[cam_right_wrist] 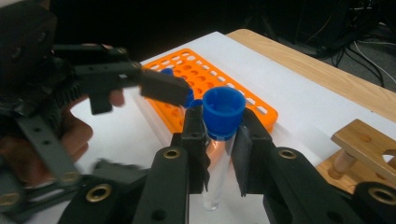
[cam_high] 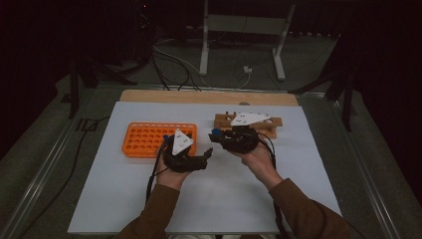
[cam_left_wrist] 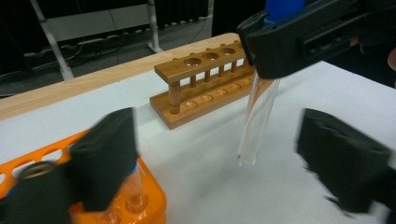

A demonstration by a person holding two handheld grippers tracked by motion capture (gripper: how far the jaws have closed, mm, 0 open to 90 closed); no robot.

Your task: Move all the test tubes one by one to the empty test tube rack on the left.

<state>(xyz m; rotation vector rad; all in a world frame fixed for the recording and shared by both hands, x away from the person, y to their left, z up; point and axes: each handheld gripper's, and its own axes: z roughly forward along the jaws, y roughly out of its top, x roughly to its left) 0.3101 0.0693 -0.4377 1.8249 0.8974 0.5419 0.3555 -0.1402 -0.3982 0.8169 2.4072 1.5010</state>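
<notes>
Between the gaping left gripper (cam_left_wrist: 217,163), the tube (cam_left_wrist: 257,121) (right gripper (cam_right_wrist: 219,154) clamps it).

Right claw (cam_right_wrist: 218,154) clamps blue-capped tube (cam_right_wrist: 220,140) upright.

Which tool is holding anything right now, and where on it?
The right tool is shut on the test tube, clamped just under its blue cap. The left tool holds nothing; its jaws stand apart on either side of the tube's lower end.
</notes>
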